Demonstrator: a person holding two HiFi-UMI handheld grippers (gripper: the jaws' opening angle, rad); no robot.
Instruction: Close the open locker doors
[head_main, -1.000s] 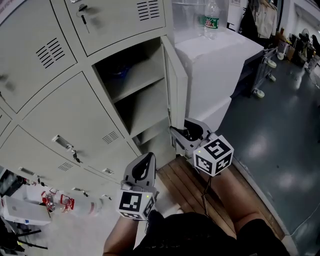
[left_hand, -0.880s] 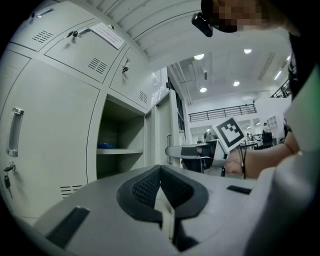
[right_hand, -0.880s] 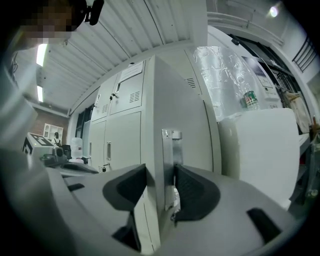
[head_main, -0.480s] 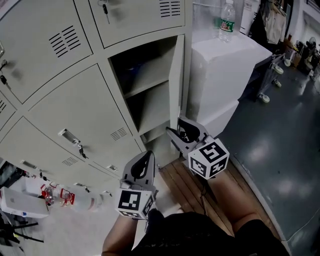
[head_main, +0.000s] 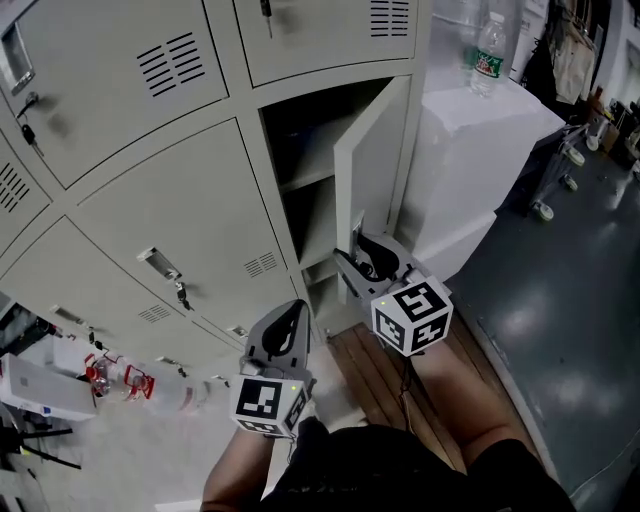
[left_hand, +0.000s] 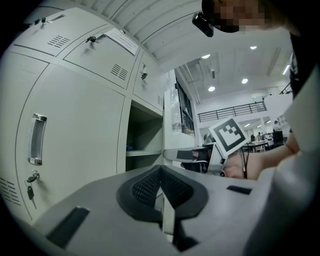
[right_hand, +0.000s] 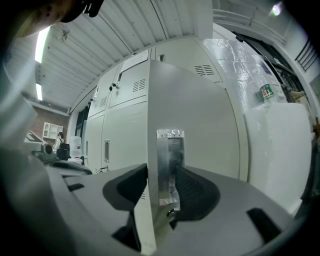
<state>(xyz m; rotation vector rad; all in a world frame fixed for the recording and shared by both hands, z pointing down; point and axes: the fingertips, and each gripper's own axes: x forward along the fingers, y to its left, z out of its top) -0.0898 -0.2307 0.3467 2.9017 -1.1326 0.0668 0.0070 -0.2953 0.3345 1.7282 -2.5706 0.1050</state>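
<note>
Lockers (head_main: 150, 190): painted sheet metal, matt pale grey, smooth. Door (head_main: 372, 165) same; handle (right_hand: 169, 165) bright polished metal. Left gripper (head_main: 297, 312), right gripper (head_main: 352, 256): matt grey plastic, pads (left_hand: 145, 187) black, finely ribbed. Floor (head_main: 560, 300) dark, glossy, mirrors the lights. Slats (head_main: 370, 370) bare wood. Bottle (head_main: 487, 55) clear plastic. Box (head_main: 470, 130) white, smooth.

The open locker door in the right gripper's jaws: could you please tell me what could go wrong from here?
The right gripper clasps the locker door at its free edge, over the handle. Its inner jaw could get pinched against the locker frame if it isn't released before the door closes. The grip on that thin edge might also slip.
</note>
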